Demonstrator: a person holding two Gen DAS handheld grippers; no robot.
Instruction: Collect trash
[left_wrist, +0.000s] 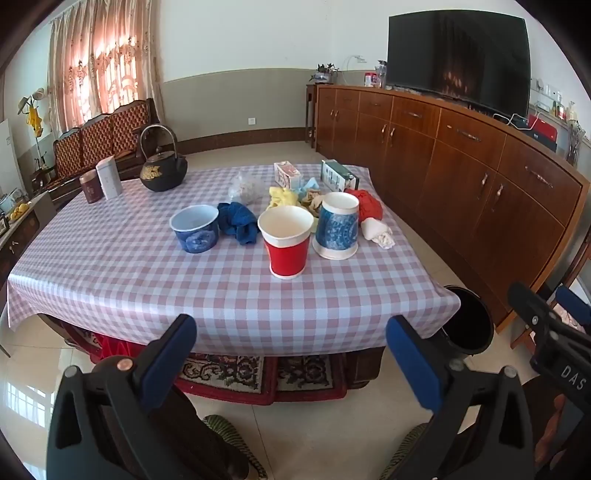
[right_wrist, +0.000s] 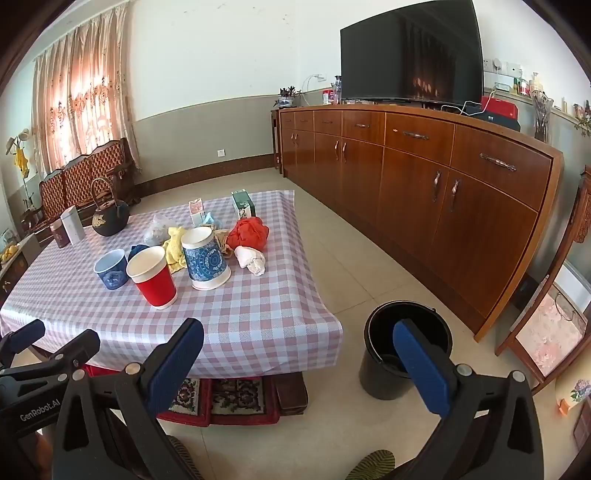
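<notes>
Checked pink-and-white cloth covers the low table (left_wrist: 147, 280) in the left wrist view, with a curtained window and a wooden bench behind it and a long wooden sideboard (left_wrist: 461, 166) under a dark television along the right wall. On the cloth, a red paper cup (left_wrist: 286, 242) stands nearest the front edge, between a short blue bowl (left_wrist: 195, 229) on its left and a tall blue-patterned mug (left_wrist: 338, 225) on its right. Behind these lies the trash: a crumpled blue wad (left_wrist: 238, 221), a yellow wad (left_wrist: 282, 197), a clear plastic bag (left_wrist: 245, 188), a red wad (left_wrist: 367, 205) and a white crumpled piece (left_wrist: 378, 230) near the table's right edge. A black kettle (left_wrist: 162, 171) and two tins sit far back on the left. The left gripper (left_wrist: 291, 354) hangs in front of the table with its blue-padded fingers spread wide and nothing between them. A black bin (left_wrist: 469, 321) stands on the floor just off the table's right corner. In the right wrist view the same table (right_wrist: 240, 321) lies to the left and the bin (right_wrist: 384, 373) sits on the tiled floor beside it, partly behind one blue pad. The right gripper (right_wrist: 299, 362) is also spread wide and empty, well short of the trash. The red wad (right_wrist: 247, 232) and white piece (right_wrist: 251, 260) lie beside the mug (right_wrist: 205, 260).
</notes>
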